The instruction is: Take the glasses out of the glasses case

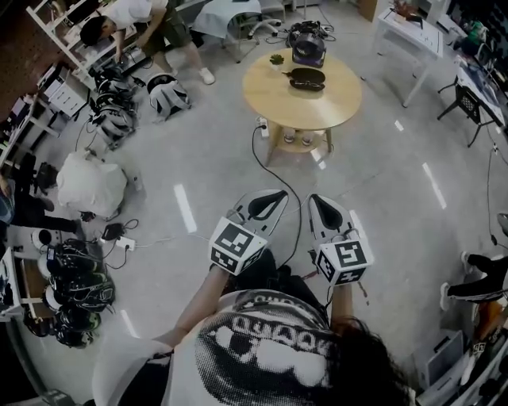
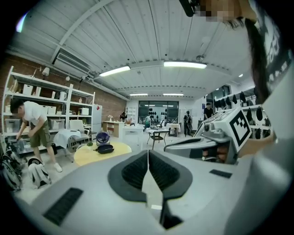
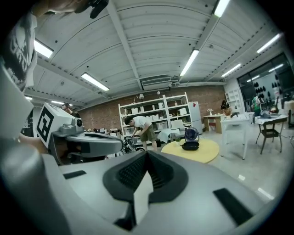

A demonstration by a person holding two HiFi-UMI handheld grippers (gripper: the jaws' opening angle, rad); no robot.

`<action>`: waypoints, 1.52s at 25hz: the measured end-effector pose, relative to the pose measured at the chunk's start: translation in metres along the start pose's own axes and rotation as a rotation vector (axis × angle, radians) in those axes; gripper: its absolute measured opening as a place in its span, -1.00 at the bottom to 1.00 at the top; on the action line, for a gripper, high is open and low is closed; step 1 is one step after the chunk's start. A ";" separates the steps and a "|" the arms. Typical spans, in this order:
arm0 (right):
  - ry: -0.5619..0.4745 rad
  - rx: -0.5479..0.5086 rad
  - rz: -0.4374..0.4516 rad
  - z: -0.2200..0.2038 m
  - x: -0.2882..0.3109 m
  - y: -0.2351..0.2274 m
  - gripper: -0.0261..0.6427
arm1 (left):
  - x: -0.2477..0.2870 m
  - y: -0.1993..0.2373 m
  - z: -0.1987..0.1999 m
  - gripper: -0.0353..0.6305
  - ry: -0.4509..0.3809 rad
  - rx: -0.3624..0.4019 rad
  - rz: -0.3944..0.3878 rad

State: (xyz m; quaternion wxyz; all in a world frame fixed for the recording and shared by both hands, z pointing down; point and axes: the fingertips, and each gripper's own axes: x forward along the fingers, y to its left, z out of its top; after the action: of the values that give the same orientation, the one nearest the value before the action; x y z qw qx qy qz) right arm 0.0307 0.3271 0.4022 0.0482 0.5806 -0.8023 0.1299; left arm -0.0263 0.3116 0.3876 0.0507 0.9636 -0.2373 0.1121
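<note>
**Glasses case waits across the room.** The glasses case (image 1: 307,78), a dark, glossy oval shell, lies on the far side of a round wooden table (image 1: 274,95), well apart from both of my tools. From here I cannot tell whether its lid is up or whether glasses are inside.

Just beyond it on the tabletop stands a small dark fan (image 1: 307,41), and to its left sits a little green plant (image 1: 276,59).

My left gripper (image 1: 279,193) and right gripper (image 1: 314,200) hang side by side in the near foreground over bare floor. Both are aimed toward the table and tipped slightly down. In each gripper view the 2 black ribbed pads (image 2: 133,172) are pressed together along 1 seam, with nothing pinched between them.

The floor (image 1: 206,158) is pale grey polished concrete streaked with reflections of ceiling strip lights. A black cable (image 1: 254,147) trails across it from the table's base toward me.

At far left a person (image 1: 135,20) in a white top bends over white shelving (image 1: 55,36) against a brick wall (image 3: 105,112), with backpacks (image 1: 119,103) heaped on the floor nearby. A white desk (image 1: 409,36) and a dark chair (image 1: 467,101) stand at far right.
</note>
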 end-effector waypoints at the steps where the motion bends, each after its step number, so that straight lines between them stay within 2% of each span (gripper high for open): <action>1: -0.004 0.002 0.001 0.002 0.001 -0.003 -0.93 | 0.003 0.001 0.001 -0.85 0.001 0.001 0.002; 11: 0.009 0.014 0.004 0.004 0.049 -0.052 -0.93 | 0.056 0.043 -0.001 -0.85 0.015 -0.022 0.009; 21: 0.034 0.013 -0.034 0.035 0.150 -0.097 -0.93 | 0.118 0.143 0.020 -0.85 0.009 -0.017 -0.028; 29: 0.062 0.008 -0.030 0.055 0.233 -0.113 -0.93 | 0.157 0.223 0.028 -0.85 0.017 -0.037 -0.047; 38: 0.083 0.022 -0.106 0.060 0.282 -0.144 -0.93 | 0.197 0.272 0.032 -0.85 0.012 -0.042 -0.114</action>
State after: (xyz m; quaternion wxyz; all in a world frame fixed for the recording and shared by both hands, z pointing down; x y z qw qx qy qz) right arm 0.0806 0.0099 0.4305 0.0818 0.6169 -0.7662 0.1602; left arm 0.0221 -0.0205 0.4156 0.0786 0.9736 -0.1841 0.1100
